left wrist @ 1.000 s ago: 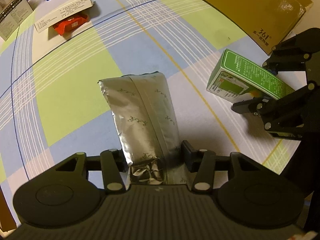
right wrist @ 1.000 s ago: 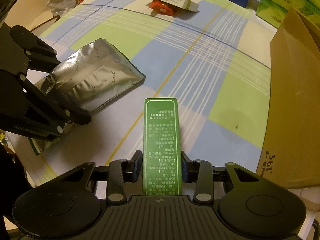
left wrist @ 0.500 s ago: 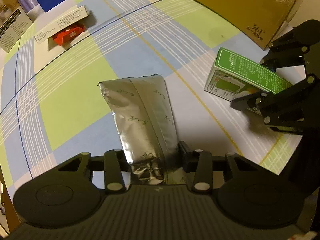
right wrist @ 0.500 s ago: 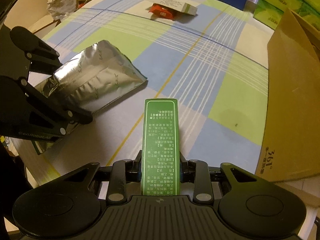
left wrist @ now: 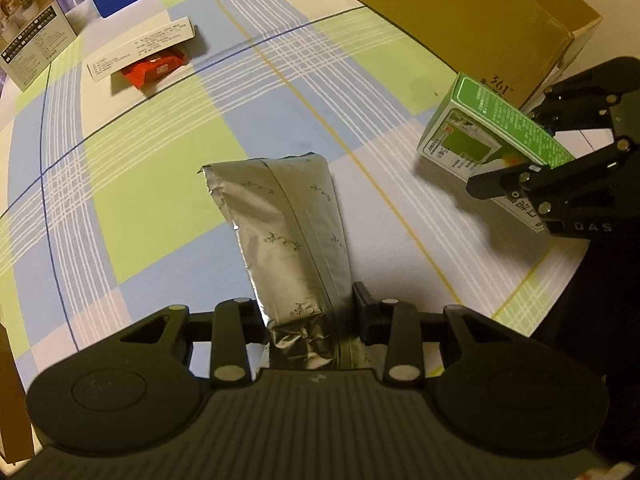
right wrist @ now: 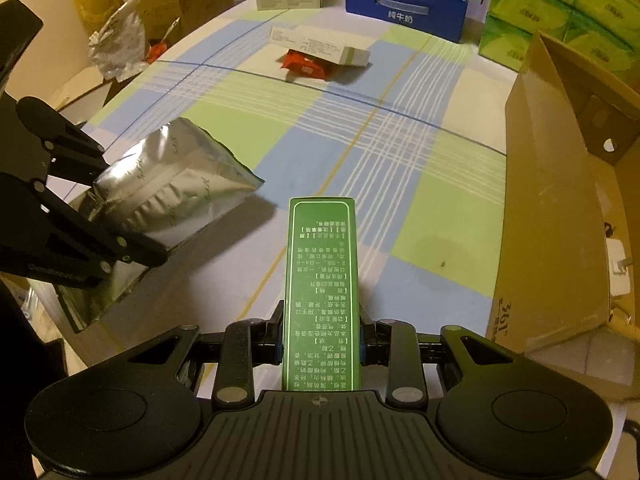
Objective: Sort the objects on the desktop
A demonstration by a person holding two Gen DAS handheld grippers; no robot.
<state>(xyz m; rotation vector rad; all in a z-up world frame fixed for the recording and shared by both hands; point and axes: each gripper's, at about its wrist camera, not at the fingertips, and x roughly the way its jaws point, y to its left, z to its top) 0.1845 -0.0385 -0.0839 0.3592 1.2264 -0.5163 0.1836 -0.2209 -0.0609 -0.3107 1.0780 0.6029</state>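
A silver foil pouch (left wrist: pixel 288 232) with a small leaf print juts forward from my left gripper (left wrist: pixel 308 312), which is shut on its near end; the pouch hangs above the checked tablecloth. From the right wrist view the same foil pouch (right wrist: pixel 172 192) shows at the left, clamped in the left gripper (right wrist: pixel 120 256). A green carton (right wrist: pixel 320 280) with white print is held lengthwise in my right gripper (right wrist: pixel 320 340), shut on its sides. In the left wrist view that green carton (left wrist: pixel 480 136) is at the right, lifted off the cloth in the right gripper (left wrist: pixel 532 184).
A large brown cardboard box (right wrist: pixel 560 200) stands at the right, its top open. Far across the table lie a white flat box (left wrist: pixel 140 48) and a red packet (left wrist: pixel 154 70). A blue box (right wrist: pixel 404 12), a printed box (left wrist: pixel 28 48) and green tissue packs (right wrist: pixel 560 8) line the far edge.
Both grippers have risen and drawn back, carrying the pouch and the carton. The carton now hangs higher off the cloth, closer to the brown box.
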